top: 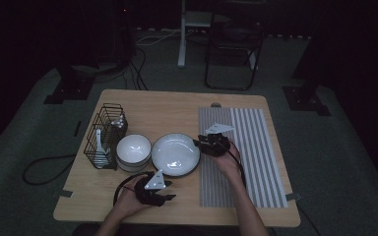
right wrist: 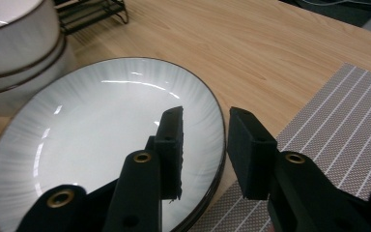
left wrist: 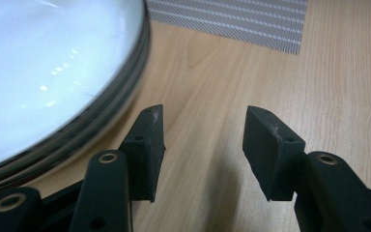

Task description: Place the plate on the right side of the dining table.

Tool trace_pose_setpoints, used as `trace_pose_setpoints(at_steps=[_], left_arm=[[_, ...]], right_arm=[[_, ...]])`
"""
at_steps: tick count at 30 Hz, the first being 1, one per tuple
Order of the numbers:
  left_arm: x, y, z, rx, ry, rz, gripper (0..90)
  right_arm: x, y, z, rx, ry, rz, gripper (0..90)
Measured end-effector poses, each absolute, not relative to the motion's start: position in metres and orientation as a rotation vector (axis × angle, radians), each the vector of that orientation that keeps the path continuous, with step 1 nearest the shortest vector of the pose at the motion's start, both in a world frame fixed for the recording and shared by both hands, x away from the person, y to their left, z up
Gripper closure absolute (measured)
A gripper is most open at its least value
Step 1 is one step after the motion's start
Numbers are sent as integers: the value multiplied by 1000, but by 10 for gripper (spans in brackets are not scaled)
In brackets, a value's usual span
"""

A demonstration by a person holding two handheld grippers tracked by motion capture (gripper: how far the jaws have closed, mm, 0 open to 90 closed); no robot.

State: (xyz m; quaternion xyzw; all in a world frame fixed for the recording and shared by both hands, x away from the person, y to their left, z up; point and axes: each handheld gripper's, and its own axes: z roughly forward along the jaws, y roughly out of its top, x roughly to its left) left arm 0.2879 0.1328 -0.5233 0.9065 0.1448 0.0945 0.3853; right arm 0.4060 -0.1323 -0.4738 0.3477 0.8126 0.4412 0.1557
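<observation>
The table [top: 177, 110] carries a striped mat [top: 256, 147] on its right half, a wire rack [top: 104, 135] at the left, a stack of bowls [top: 133, 151] beside the rack, and, between bowls and mat, the plates [top: 175, 153]: a white stack with dark rims, the top one showing clean and bare, its right edge just touching the mat's left edge. The right tool [right wrist: 205, 133] comes at the stack's right rim from over the mat; its jaws straddle the rim of the top plate, one over the inside, one outside, with a gap left, so they are apart and not pressing yet. The left tool [left wrist: 204, 126] hovers near the stack's near edge, over bare wood, its jaws apart with nothing between them. The step in hand looks like taking hold of the top plate by its rim, likely to shift it onto the mat. The next move calls for closing the right tool squarely on that one rim, not the plate below, then lifting level; the left tool may need to steady the rest.
</observation>
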Motion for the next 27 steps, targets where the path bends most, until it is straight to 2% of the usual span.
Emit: trace_pose_setpoints(at_steps=[8, 14, 23, 27], left_arm=[[290, 147, -507, 2241, 421, 333, 513], [291, 147, -504, 2221, 496, 480, 532], [297, 144, -507, 2214, 567, 533, 592], [299, 143, -508, 2219, 583, 547, 625]], right_arm=[[421, -125, -481, 1049, 2340, 1227, 722], [430, -125, -489, 1100, 2336, 1219, 725], [442, -119, -497, 1134, 2366, 1187, 733], [447, -115, -498, 1139, 2383, 1182, 781]])
